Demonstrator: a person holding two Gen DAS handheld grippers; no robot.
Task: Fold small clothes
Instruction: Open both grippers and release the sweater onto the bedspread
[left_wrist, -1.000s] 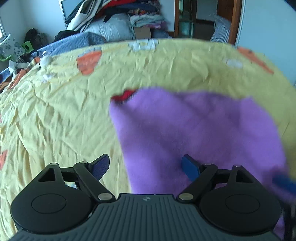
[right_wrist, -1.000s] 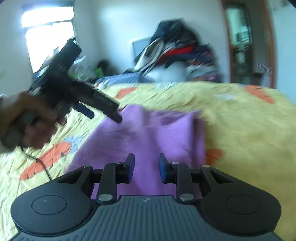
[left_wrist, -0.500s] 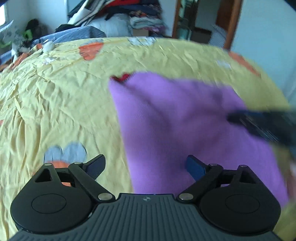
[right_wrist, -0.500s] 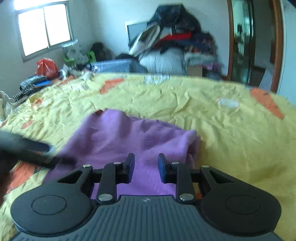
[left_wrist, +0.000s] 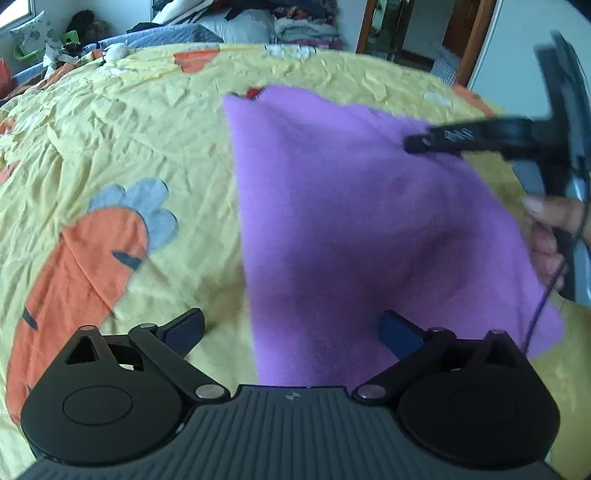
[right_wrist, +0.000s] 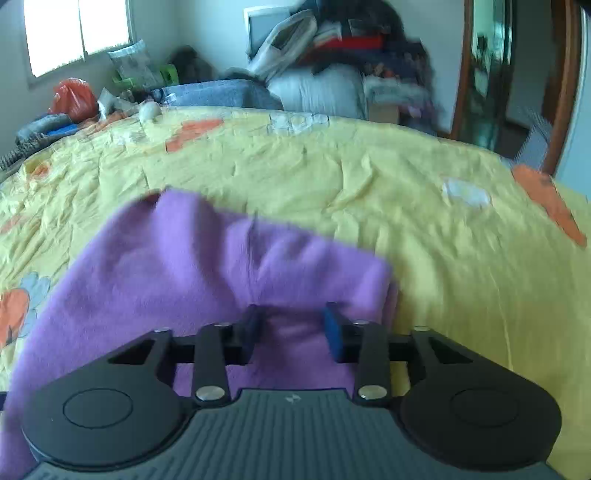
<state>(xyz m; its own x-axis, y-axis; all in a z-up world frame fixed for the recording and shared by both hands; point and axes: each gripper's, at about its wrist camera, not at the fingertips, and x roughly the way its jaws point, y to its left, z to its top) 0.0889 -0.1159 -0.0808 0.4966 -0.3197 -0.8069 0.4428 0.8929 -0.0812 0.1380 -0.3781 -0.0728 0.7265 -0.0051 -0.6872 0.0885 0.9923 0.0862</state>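
Note:
A purple fleece garment (left_wrist: 362, 221) lies flat on the yellow bedsheet (left_wrist: 147, 122); it also shows in the right wrist view (right_wrist: 177, 280). My left gripper (left_wrist: 291, 328) is wide open at the garment's near edge, one finger over the sheet, one over the cloth. My right gripper (right_wrist: 291, 325) is open over the garment's right side, with cloth showing between its pads. It also shows in the left wrist view (left_wrist: 417, 142), above the garment's far right corner.
The sheet has an orange carrot print (left_wrist: 85, 266) left of the garment. A pile of clothes and bedding (right_wrist: 332, 66) stands beyond the bed. A doorway (right_wrist: 517, 74) is at the right. A window (right_wrist: 77, 33) is at the far left.
My left gripper has drawn back toward the garment's near edge, so the carrot print came into view. My right gripper has opened wider and moved in over the garment.

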